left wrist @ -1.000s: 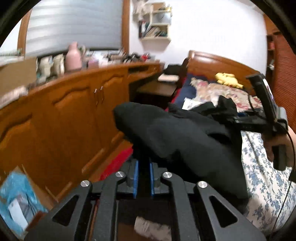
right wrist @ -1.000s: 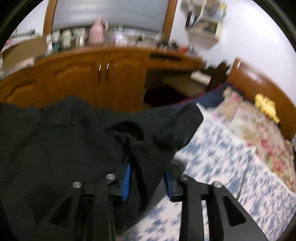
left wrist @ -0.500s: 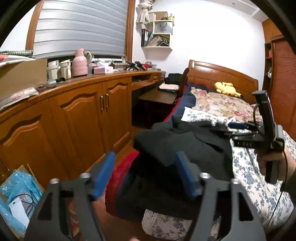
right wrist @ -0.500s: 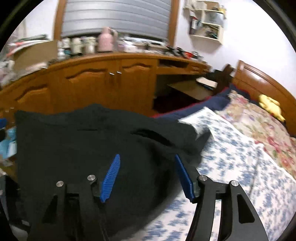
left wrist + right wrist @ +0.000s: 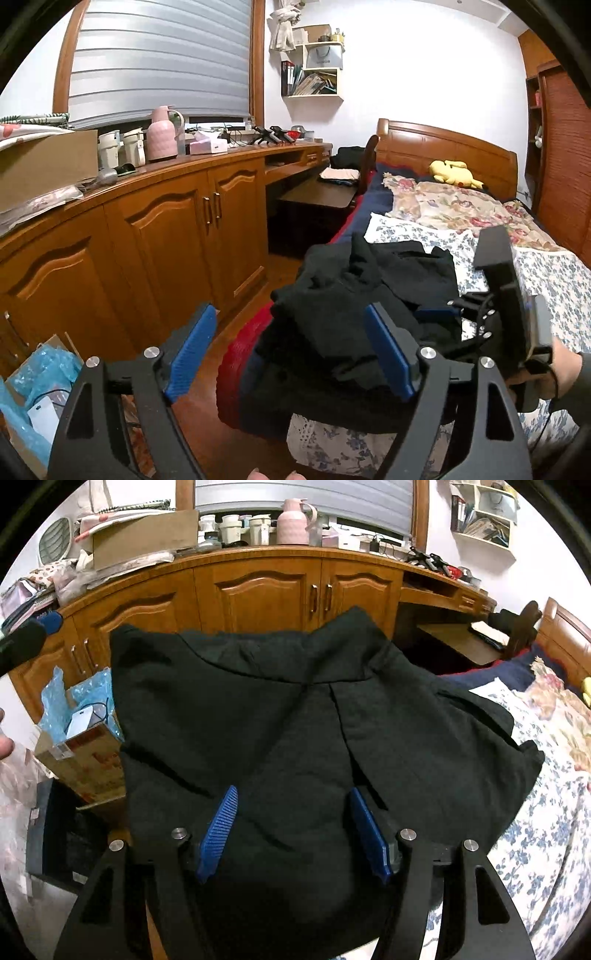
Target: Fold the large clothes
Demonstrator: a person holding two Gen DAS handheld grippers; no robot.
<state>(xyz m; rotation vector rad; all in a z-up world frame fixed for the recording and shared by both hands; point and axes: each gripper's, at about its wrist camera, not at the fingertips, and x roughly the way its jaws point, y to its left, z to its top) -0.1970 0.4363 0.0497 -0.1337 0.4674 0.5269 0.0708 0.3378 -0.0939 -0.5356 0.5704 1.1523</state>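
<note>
Standing wide apart with nothing between its blue pads, the left claw (image 5: 291, 350) has just been opening and hovers near the foot of the bed (image 5: 561, 273), off the black garment (image 5: 354, 317) it faces. The right claw (image 5: 293, 834) is likewise spread; its jaws opened within the last second and now hang over the cloth with no fold pinched between them.

From the left wrist, the black garment (image 5: 295, 716) appears as a rumpled heap at the bed's near left corner, spilling over the red-and-navy edge of the bedding toward the floor; the right claw and the hand (image 5: 565, 373) carrying it show at the right, just beside the heap. From the right wrist, the same garment spreads broad and fairly flat, filling the middle of the view, its long axis running left to right, its far edge toward the wooden cabinets (image 5: 280, 590) and its right end on the blue-flowered sheet (image 5: 546, 834).

Only the left view takes in the headboard and a yellow plush toy (image 5: 454, 173) by it; only the right view shows the cardboard box (image 5: 85, 753) on the floor at left.
</note>
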